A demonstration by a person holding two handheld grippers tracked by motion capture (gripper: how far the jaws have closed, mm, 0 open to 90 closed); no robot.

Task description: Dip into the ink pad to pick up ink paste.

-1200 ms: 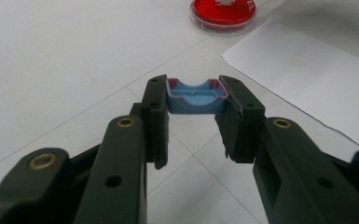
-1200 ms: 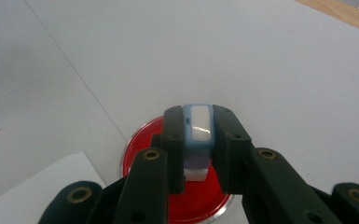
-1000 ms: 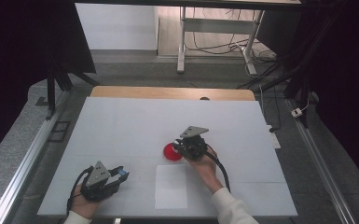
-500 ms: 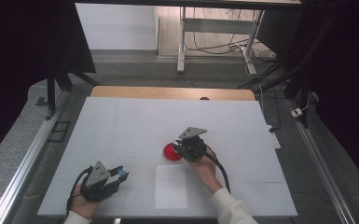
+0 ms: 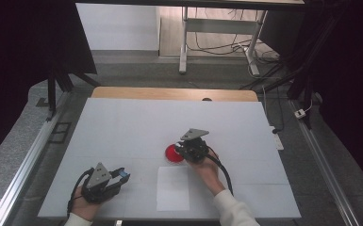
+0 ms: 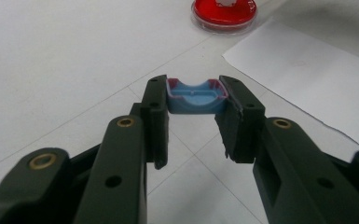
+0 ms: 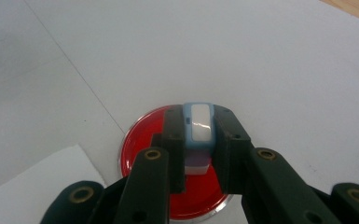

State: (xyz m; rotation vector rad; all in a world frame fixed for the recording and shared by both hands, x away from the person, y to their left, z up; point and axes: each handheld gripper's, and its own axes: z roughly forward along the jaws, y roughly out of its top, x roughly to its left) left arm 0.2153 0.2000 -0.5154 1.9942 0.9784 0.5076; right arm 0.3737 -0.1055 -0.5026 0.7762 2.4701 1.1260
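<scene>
The right tongs clamp a small blue-and-white block directly over the red dish. The left tongs pinch a blue tray-like piece, low over the white table; white paper lies beyond them.

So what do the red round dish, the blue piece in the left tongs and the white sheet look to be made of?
The red dish looks like clear glossy plastic, perhaps glass: a see-through rim with highlights around a red fill. The blue piece looks like moulded matte plastic, with smooth rounded edges, a purple rim and no glare. The white sheet seems to be paper: thin, flat, matte, with crisp edges.
</scene>
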